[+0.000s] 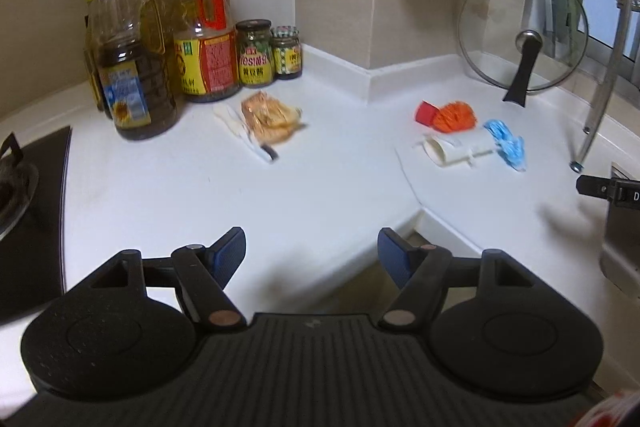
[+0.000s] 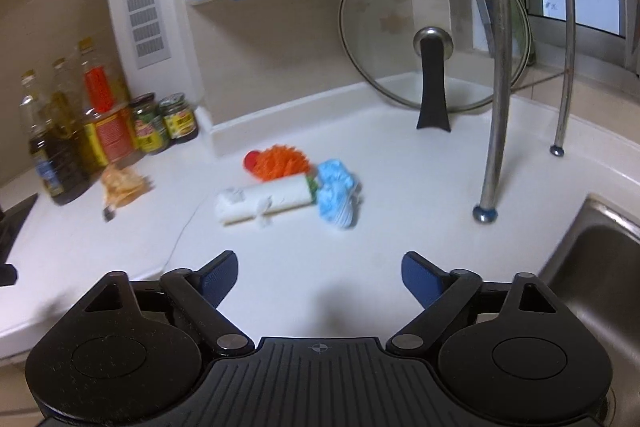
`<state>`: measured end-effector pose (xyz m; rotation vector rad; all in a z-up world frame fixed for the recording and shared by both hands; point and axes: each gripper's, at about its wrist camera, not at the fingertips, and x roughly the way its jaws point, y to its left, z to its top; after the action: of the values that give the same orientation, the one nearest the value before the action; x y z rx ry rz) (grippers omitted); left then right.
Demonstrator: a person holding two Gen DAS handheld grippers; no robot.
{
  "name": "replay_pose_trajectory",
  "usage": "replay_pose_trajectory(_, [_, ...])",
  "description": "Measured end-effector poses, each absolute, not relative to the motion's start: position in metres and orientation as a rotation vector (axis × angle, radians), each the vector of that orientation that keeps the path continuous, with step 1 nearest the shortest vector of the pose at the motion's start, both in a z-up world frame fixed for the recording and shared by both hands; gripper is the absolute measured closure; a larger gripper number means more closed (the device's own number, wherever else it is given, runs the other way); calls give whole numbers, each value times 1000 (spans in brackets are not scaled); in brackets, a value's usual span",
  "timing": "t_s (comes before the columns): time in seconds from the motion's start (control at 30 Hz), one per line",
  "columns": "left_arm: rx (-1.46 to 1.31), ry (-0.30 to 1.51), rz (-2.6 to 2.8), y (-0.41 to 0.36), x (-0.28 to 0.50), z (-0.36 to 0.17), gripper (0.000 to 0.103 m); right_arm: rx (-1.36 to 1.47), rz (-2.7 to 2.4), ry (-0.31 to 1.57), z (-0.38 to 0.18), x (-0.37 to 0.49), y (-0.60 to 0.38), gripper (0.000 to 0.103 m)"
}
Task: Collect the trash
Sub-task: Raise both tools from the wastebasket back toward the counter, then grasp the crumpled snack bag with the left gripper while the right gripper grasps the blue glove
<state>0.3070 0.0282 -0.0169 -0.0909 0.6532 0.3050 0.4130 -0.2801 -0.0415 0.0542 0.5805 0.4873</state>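
Both claws spread, empty: left claw (image 1: 312, 253), right claw (image 2: 320, 277). Tabletop (image 2: 400, 187) trash probably light, crushable: white tube (image 2: 266, 203) best pinched mid-length, blue wad (image 2: 336, 195) anywhere.

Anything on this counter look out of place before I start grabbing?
Yes: loose litter on the white counter. A crumpled orange wrapper lies by the oil bottles; a white tube, orange netting and blue crumpled piece cluster before the glass lid.
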Motion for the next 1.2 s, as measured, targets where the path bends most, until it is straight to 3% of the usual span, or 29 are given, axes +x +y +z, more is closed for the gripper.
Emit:
replay_pose_trajectory(0.33, [-67, 658, 293, 71, 366, -24, 33, -5, 463, 573, -62, 480, -250, 34])
replay_pose_trajectory(0.97, [-56, 668, 283, 104, 419, -40, 33, -51, 439, 653, -100, 541, -213, 51])
replay_pose_trajectory(1.07, [-52, 669, 282, 107, 424, -42, 33, -57, 431, 657, -102, 545, -212, 58])
replay_pose_trajectory(1.2, [-43, 670, 282, 111, 431, -45, 33, -63, 420, 660, -103, 549, -213, 74])
